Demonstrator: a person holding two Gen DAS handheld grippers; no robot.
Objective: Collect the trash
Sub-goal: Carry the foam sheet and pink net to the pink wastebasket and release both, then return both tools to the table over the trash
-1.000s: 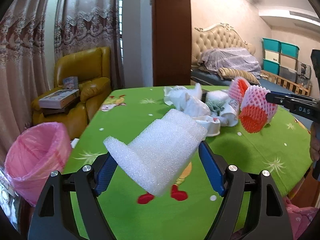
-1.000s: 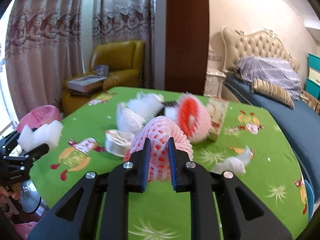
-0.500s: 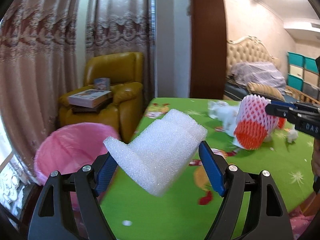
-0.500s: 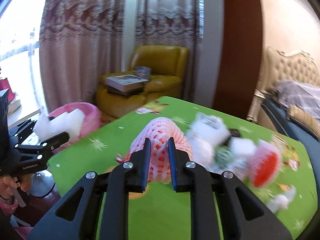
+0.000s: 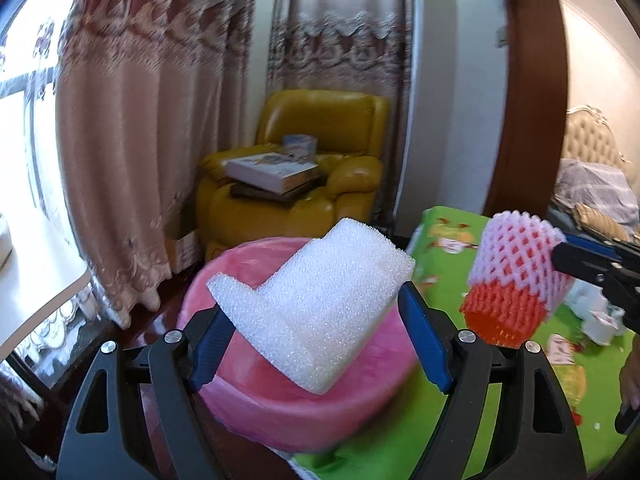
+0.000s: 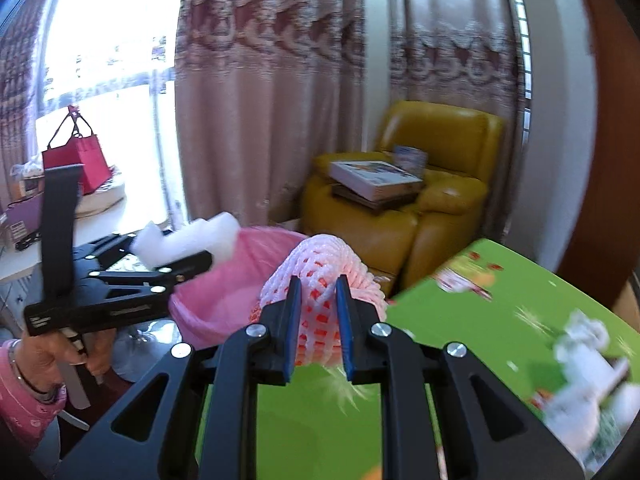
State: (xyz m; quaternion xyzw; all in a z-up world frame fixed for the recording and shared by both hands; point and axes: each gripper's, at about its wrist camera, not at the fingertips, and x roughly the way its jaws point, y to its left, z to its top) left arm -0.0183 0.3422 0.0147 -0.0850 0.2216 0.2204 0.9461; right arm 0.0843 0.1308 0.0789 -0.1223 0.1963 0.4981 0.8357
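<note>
My left gripper (image 5: 316,304) is shut on a white L-shaped foam block (image 5: 316,296) and holds it over the pink-lined trash bin (image 5: 280,400). The block (image 6: 188,240) and the left gripper (image 6: 176,268) also show in the right wrist view, at the bin's (image 6: 224,280) left rim. My right gripper (image 6: 318,292) is shut on a pink and red foam fruit net (image 6: 320,264), held near the table corner beside the bin. The net (image 5: 516,276) shows at the right of the left wrist view.
The green patterned table (image 6: 500,320) lies to the right, with blurred white trash (image 6: 588,396) on it. A yellow armchair (image 5: 304,176) with books stands behind the bin. Curtains (image 5: 152,120) hang along the left. A red bag (image 6: 80,156) sits by the window.
Both grippers have swung left from the table toward the bin. The foam block is now over the bin and the fruit net is close beside it. Both grips are unchanged.
</note>
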